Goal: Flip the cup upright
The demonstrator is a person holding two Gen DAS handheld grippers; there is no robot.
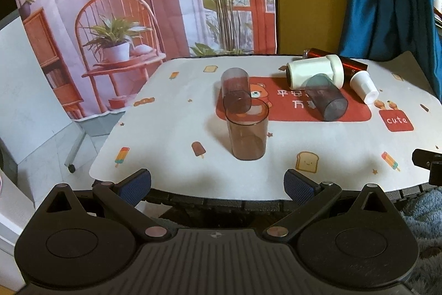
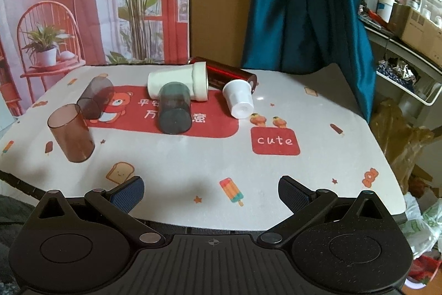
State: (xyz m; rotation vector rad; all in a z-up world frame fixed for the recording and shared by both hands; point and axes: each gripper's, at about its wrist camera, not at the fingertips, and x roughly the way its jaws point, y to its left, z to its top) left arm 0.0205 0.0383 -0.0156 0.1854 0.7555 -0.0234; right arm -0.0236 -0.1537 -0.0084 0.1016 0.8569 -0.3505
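Five cups lie on their side on the white printed table mat [image 2: 193,165], and only one, the brown see-through plastic cup [image 1: 246,134], stands upright w/ its mouth up near the front-left. Your left gripper [image 1: 218,184] and right gripper [image 2: 211,194] both hover at the near edge of the mat, fingers spread wide, holding nothing. Which cup is next I cannot tell, so each risk depends on your choice. The smoky-purple see-through cup [image 1: 236,93] lies just behind the brown one, looking very close or touching; if you reach for it over the front, I think you may knock the standing cup down again. The dark grey see-through cup [image 2: 174,108] lies against the big cream-white cup [image 2: 179,85], so pulling it may set the cream one rolling. The small white ribbed plastic cup [image 2: 239,98] leans on the shiny dark-red metal cylinder [image 2: 229,75] near the back edge; a push there could send the cylinder off the table. All are round & smooth, prob. slippery, so a weak pinch could let a cup slip during the turn.
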